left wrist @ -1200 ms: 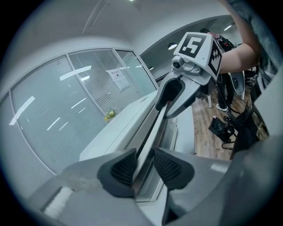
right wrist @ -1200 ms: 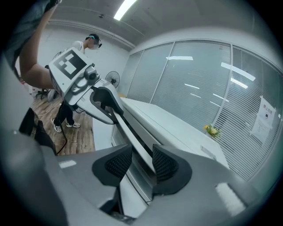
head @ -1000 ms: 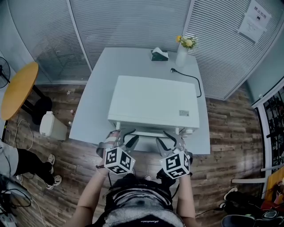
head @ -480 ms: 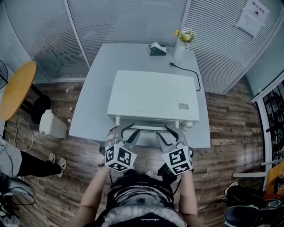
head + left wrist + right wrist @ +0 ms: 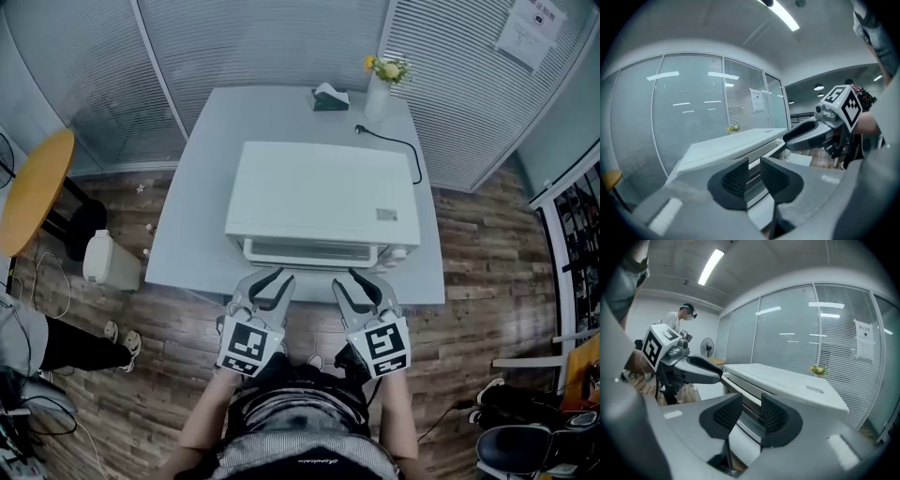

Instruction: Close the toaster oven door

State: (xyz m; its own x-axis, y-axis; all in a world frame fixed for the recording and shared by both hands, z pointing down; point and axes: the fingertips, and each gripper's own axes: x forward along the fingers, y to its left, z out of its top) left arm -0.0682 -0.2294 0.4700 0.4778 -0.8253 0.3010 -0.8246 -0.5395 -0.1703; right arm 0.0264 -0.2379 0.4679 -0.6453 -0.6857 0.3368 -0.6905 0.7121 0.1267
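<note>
The left claw [image 5: 274, 281] and right claw [image 5: 354, 279] are narrowly spread, just closing, nothing between them. Just ahead, the door [image 5: 314, 251] stands upright on the toaster oven [image 5: 323, 192]. Behind on the desk [image 5: 202, 216]: plug [image 5: 361, 128], tissue box [image 5: 329, 97], flower vase [image 5: 380, 94].

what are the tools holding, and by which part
Nothing is held. The jaws of the left tool and right tool have just been closing, yet stand apart with nothing between them, facing the toaster oven door.

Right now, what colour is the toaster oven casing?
The toaster oven casing is plain white. It shows best in the head view.
</note>
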